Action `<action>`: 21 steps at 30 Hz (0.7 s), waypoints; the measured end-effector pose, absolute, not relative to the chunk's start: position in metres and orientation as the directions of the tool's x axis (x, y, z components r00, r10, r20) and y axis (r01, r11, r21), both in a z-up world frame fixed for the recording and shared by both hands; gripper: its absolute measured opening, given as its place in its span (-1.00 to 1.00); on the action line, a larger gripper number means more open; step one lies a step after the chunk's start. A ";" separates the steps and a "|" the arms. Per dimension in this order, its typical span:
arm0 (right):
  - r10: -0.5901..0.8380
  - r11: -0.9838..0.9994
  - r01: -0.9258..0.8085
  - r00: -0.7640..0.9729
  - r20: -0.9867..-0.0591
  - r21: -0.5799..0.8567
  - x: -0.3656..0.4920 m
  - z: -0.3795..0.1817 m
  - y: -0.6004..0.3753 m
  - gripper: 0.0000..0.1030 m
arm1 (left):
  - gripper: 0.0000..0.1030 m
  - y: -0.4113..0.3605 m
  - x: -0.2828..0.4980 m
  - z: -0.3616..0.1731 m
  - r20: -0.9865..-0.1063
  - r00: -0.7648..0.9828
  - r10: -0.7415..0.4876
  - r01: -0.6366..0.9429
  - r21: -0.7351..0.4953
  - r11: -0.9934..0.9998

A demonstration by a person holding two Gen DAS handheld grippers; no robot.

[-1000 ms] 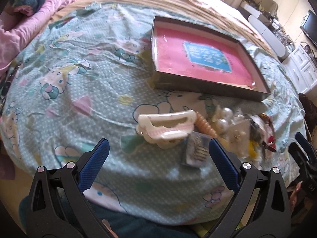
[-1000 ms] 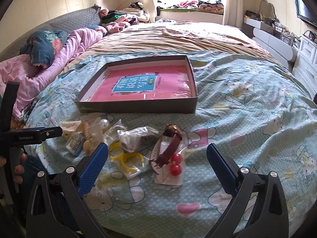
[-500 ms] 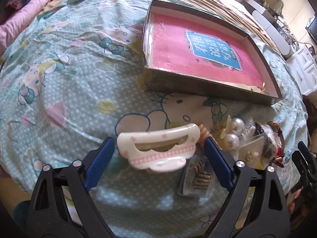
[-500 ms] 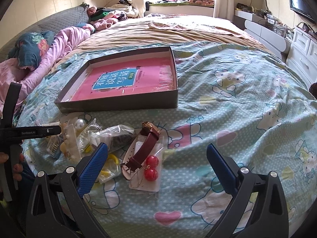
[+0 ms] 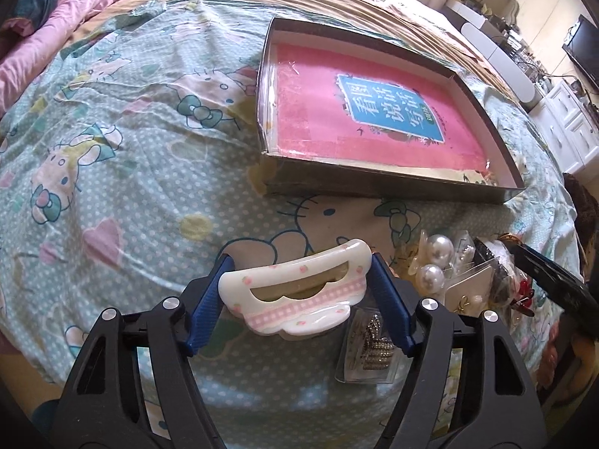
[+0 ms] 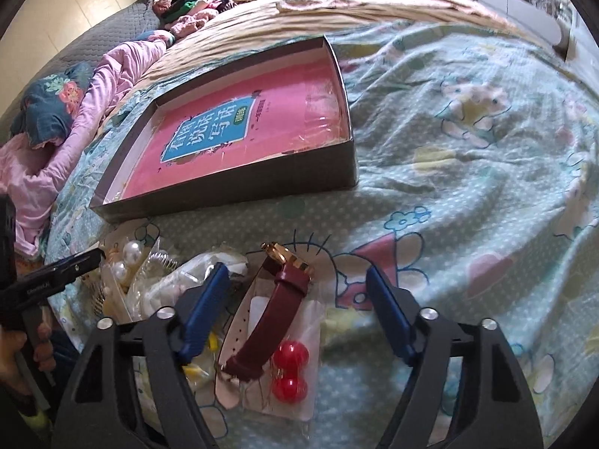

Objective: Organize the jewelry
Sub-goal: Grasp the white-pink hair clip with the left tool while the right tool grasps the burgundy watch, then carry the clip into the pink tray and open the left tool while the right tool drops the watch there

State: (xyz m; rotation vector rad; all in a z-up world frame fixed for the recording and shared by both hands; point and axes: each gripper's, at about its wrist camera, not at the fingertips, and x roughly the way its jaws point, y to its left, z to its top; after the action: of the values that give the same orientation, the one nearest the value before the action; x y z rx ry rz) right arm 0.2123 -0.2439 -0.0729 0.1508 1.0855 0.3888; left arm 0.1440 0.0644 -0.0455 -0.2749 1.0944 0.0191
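— What is the biggest thing in front of you?

— The bed. A pale green cartoon-print bedspread covers the near part. On it sits a shallow dark box, open at the top, with a pink book lying flat inside. All the jewelry lies on the spread just in front of the box's near wall; none of it is in the box.

— And your left gripper?

— Its jaws have just been closing. The blue pads now meet the two ends of the white hair clip, so I grip it lengthwise. The clip, with its pink checked band, lies on the bedspread, well in front of the box.

— Your right gripper?

— Its jaws have just been closing too, but they stand apart. The maroon-strapped watch lies between the fingers, with a gap on each side, and neither pad touches it. Its gold case points toward the box.

— What smaller pieces are near?

— Just right of the clip, a clear bag of sparkly pieces, partly under my right-hand finger. Beyond it, two pearls sit one beside the other. Touching the watch strap, two red balls rest on a clear packet
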 end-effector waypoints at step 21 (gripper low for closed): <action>0.466 0.879 -0.349 0.484 -0.741 0.324 0.215 -0.037 -0.264 -0.65 | 0.26 0.080 0.149 -0.007 -0.826 0.549 -0.130 -0.151 -0.251 0.956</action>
State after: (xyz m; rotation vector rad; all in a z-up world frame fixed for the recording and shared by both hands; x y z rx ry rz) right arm 0.2145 -0.2635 -0.0365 0.1358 0.9428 0.4979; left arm 0.1493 0.0802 -0.0075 -0.3096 0.9945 0.0124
